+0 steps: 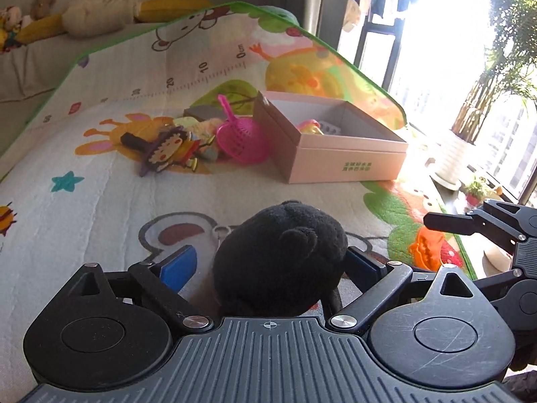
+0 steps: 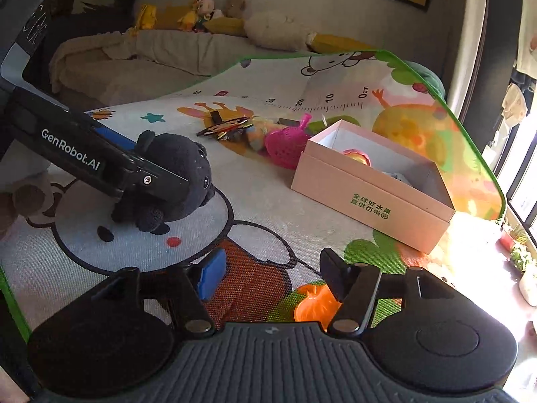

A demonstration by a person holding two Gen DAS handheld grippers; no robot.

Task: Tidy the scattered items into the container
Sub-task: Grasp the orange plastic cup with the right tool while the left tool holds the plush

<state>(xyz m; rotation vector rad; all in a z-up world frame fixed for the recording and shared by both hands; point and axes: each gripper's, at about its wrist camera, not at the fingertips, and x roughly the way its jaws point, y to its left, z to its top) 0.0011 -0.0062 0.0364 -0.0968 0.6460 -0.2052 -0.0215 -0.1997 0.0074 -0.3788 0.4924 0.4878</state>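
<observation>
A cartoon play mat [image 1: 100, 201] with a green border is covering the whole work surface, its far part rising against a sofa [image 2: 151, 50] where cushions and stuffed toys are lying. Beyond the mat's right edge, potted plants [image 1: 486, 100] are standing in strong window glare (detail there is washing out).

The pink cardboard box [image 1: 345, 161] is sitting open on the right half of the mat, already holding a yellow-and-pink toy [image 1: 310, 127] and a grey piece [image 1: 330, 130]. Against its left wall a small heap of toys is waiting: a pink plastic scoop [image 1: 240, 141] is touching the box's side, and just left of it a flat cartoon doll [image 1: 167, 151] is lying on top of other soft pieces, with a grey block behind them.

Nearer the cameras, the black plush toy [image 1: 282, 252] is resting on the mat, well apart from the box with bare mat between them. The left gripper [image 1: 270, 262] is straddling it with jaws spread wide; the right-hand pad is meeting the fur while the blue pad [image 1: 178, 265] on the other side is standing just clear, so the toy is not being squeezed.

The right gripper [image 2: 272, 275] is hovering beside it, partly spread and holding nothing. A small orange toy [image 2: 313, 302] is lying on the mat beneath its right finger.
</observation>
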